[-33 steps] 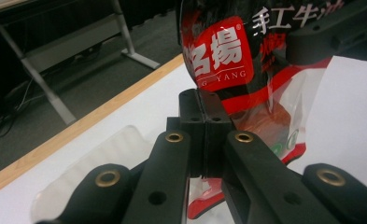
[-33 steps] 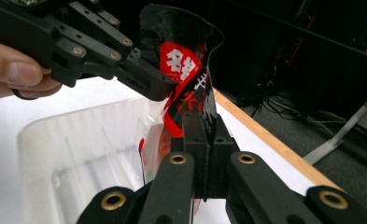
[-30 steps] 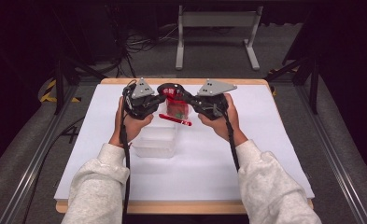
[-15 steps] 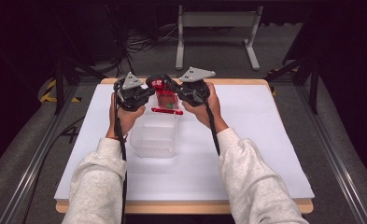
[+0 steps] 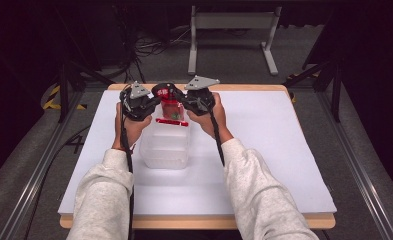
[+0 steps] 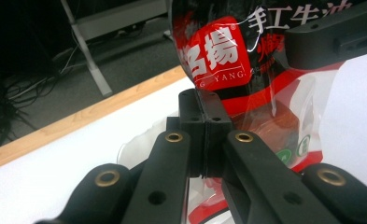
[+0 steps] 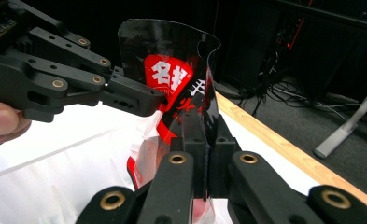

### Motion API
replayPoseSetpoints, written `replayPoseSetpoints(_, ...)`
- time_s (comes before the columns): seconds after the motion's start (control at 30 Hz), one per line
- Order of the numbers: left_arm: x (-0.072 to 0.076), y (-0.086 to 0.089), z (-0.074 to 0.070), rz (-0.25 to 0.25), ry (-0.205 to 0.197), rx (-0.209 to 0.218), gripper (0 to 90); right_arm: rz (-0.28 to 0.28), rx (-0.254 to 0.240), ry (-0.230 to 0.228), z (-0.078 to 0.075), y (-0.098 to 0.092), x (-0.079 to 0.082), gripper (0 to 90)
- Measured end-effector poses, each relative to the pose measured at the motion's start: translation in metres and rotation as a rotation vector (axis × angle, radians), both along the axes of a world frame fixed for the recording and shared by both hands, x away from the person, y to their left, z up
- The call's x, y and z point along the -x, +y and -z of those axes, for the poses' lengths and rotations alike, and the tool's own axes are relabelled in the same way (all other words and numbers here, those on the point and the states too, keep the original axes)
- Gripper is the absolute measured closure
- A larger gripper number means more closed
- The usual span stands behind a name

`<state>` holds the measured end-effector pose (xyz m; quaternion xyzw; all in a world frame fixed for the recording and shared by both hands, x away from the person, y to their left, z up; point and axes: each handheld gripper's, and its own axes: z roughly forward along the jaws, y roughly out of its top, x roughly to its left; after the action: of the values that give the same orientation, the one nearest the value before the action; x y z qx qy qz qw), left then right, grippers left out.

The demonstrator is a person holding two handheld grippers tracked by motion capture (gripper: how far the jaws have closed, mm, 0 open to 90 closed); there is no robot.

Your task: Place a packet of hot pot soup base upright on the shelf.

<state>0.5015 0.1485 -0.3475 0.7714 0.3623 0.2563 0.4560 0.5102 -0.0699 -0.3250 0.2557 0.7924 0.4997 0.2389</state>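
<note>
Your left gripper [image 5: 151, 102] is at the far side of the white table [image 5: 284, 150], held up in your left hand [image 5: 129, 125]. Its jaws are pressed together on the edge of a red and black snack bag [image 5: 171, 107]. In the left gripper view, the two black jaws meet with the shiny bag [image 6: 246, 70] pinched between them. The bag has big white writing on a red patch.

The bag hangs in the air between your two grippers. It is upright. Its bottom end is over the far end of a clear plastic box [image 5: 165, 145]. I cannot tell if it touches the box. The box sits on the table, just in front of your hands.

Your right gripper [image 5: 186, 101] is on the other side of the bag, held in your right hand [image 5: 211, 117]. Its jaws are also pressed together on the bag's edge. In the right gripper view, the bag [image 7: 181, 79] stands up from the closed jaws, and your left gripper [image 7: 139, 100] grips it from the left.
</note>
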Motion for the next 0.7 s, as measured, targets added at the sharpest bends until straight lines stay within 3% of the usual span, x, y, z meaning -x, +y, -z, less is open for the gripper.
replayPoseSetpoints(0.2,0.000,0.000,0.008,0.005,0.010,0.005,89.4,0.012,-0.007,0.010,0.007,0.001,-0.001,89.1)
replayPoseSetpoints(0.43,-0.005,-0.003,-0.004,-0.008,0.000,-0.017,88.4,0.020,-0.010,-0.013,0.001,0.004,-0.004,88.4)
replayPoseSetpoints(0.7,-0.007,0.001,0.009,-0.006,0.030,-0.013,88.5,0.018,0.007,0.003,0.011,0.007,-0.010,87.3)
